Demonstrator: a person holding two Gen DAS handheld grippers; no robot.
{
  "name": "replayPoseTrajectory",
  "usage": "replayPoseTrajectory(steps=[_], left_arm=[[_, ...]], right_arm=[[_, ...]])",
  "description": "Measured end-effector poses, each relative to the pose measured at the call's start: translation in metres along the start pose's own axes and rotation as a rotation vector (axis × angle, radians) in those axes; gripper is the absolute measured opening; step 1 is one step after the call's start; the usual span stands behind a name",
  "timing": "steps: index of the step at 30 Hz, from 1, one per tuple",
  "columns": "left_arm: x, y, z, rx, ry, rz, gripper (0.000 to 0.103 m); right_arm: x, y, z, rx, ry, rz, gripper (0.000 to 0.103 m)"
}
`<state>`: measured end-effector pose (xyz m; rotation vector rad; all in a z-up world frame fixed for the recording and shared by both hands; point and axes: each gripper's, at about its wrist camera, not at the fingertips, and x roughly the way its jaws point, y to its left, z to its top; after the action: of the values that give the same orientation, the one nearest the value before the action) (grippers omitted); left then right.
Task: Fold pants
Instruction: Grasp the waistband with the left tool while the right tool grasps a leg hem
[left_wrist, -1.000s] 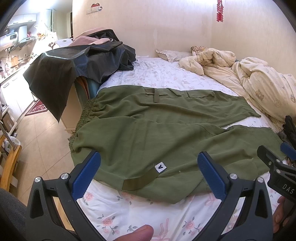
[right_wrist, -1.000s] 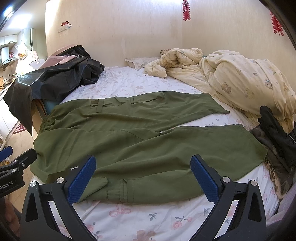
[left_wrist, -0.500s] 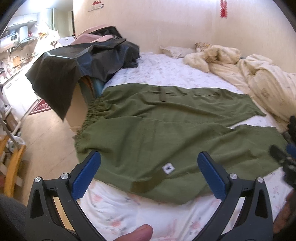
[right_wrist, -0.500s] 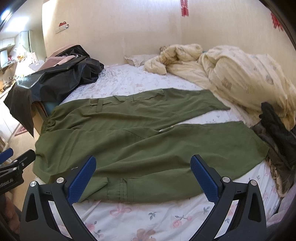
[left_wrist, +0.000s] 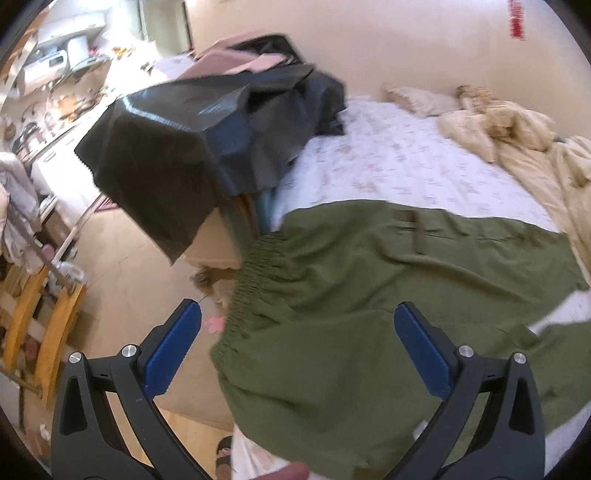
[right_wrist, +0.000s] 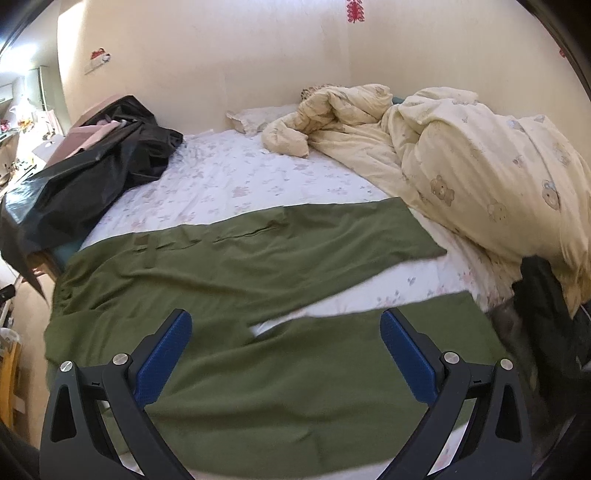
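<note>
Lying spread on the bed (right_wrist: 229, 184), waist toward the left edge and both legs running right, the green pants (right_wrist: 258, 369) are unfolded; no fold has begun.

Left side: black plastic sheeting (left_wrist: 192, 147) draped over a stand beside the bed, with a cluttered kitchen area behind it. Just right of it, the elastic waistband (left_wrist: 255, 273) hangs at the mattress edge. The left claw (left_wrist: 299, 350) is spread wide and holds nothing; it now sits over the waistband corner, where a second ago it faced the near side seam and the white tag from further back. Motion blur marks the view.

Centre: the crotch split, with a wedge of floral sheet showing between the two legs. The right claw (right_wrist: 284, 354) is likewise spread wide and empty; it has come forward and now hangs above the near leg (right_wrist: 369, 369), close to the split, whereas it earlier looked across the whole garment from the bed's edge.

Right side: the far leg (right_wrist: 351, 236) ends near a heaped cream duvet (right_wrist: 480, 166); dark clothing (right_wrist: 546, 314) lies at the near leg's cuff.

Judgement: both claws have closed in, one on the waist, one on the near leg. This likely prepares a lengthwise fold laying one leg over the other. No cloth has been pinched yet.
</note>
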<state>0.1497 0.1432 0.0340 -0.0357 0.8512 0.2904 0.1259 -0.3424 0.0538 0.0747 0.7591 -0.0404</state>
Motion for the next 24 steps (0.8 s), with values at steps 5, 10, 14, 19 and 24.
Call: replayPoseTrajectory(steps=[5, 10, 14, 19, 24], left_arm=[[0.06, 0.009, 0.024, 0.003, 0.065, 0.063, 0.102], [0.118, -0.013, 0.044, 0.057, 0.086, 0.064, 0.097], [0.164, -0.038, 0.058, 0.121, 0.088, 0.103, 0.089], [0.21, -0.059, 0.071, 0.173, 0.103, 0.128, 0.086], [0.239, -0.071, 0.083, 0.237, 0.14, 0.132, 0.086]], right_arm=[[0.041, -0.024, 0.023, -0.01, 0.029, -0.026, 0.103], [0.084, -0.042, 0.039, -0.019, 0.065, -0.065, 0.103], [0.113, -0.051, 0.044, -0.021, 0.091, -0.086, 0.103], [0.141, -0.051, 0.044, -0.047, 0.113, -0.099, 0.103], [0.16, -0.051, 0.047, -0.079, 0.122, -0.104, 0.103]])
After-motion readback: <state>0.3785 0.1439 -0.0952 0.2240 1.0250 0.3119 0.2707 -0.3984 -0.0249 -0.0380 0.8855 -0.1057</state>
